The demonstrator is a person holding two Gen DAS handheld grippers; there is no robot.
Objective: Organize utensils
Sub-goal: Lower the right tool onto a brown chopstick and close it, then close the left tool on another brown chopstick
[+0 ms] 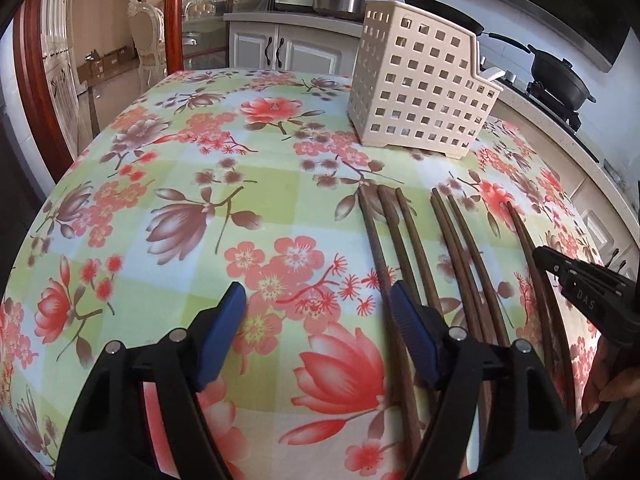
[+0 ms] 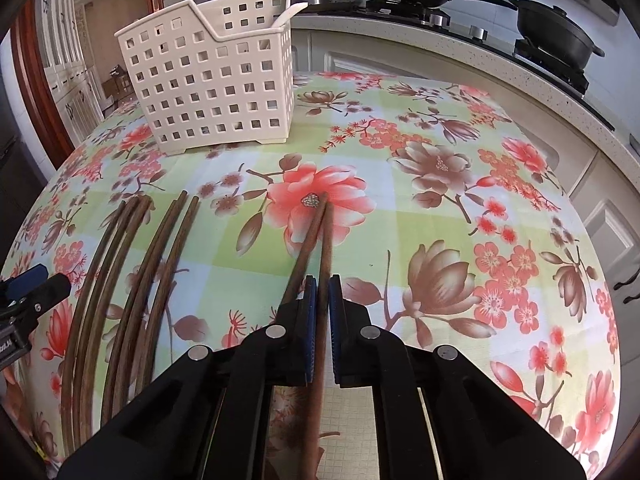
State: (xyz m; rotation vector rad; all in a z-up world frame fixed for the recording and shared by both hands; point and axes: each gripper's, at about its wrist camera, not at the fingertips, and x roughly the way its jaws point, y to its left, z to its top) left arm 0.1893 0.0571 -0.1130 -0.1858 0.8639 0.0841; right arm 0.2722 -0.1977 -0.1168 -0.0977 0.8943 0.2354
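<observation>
Gripping one of the pair of chopsticks (image 2: 320, 248) on the floral tablecloth (image 2: 400, 240), your right gripper (image 2: 322, 300) is clamped tight; your left gripper (image 1: 316, 312) gapes empty beside the other chopsticks (image 1: 420, 248), near the perforated caddy (image 1: 420, 88).
</observation>
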